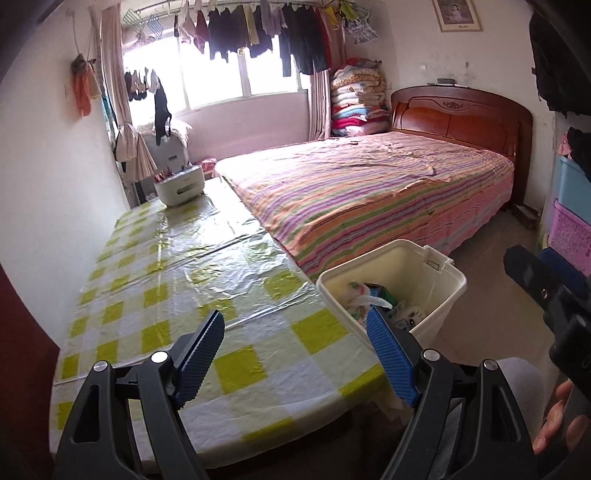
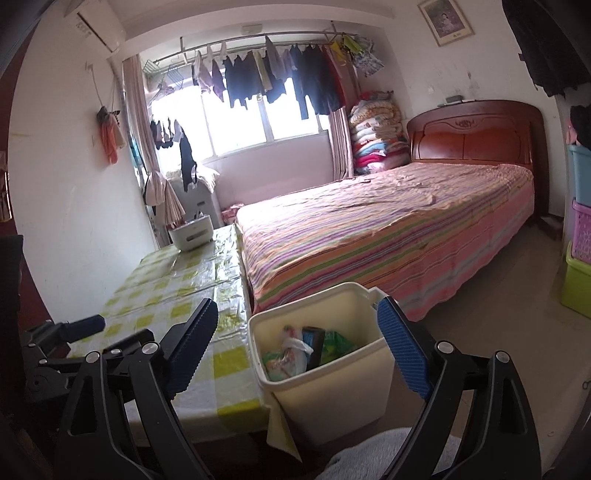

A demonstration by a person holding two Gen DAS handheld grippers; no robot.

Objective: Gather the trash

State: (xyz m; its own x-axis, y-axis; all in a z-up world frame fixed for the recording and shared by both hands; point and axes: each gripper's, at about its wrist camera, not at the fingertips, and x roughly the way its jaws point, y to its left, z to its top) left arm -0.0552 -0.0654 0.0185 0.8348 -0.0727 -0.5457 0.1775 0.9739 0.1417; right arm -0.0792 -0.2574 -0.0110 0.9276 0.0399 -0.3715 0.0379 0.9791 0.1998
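No brand or label reads clearly anywhere; the framed picture (image 2: 446, 21) on the far wall has a line of print under it, too small to make out, and the wrappers carry no legible writing.

My left claw (image 1: 295, 354) is spread wide with nothing between its blue pads (image 1: 199, 360), hanging over the near edge of the table's green-and-white checked plastic cloth (image 1: 177, 266). My right claw (image 2: 299, 350) is equally wide apart and empty, its pads framing the cream trash bin (image 2: 332, 384) from above.

The bin stands on the floor against the near right corner of the table, between the table and the striped bed (image 2: 388, 236). Inside it lies the trash (image 2: 295, 350): a crumpled white plastic bag, green wrappers and a dark flat box, heaped so I cannot tell the pieces apart underneath. In the left view my right pad covers part of the bin's contents.

At the far left corner of the table sits a pale tub (image 1: 180, 188) with reddish things poking out, too small to identify. My right claw's body is cut off at the right edge of the left view, with fingertips of my hand (image 1: 557, 417) showing below it
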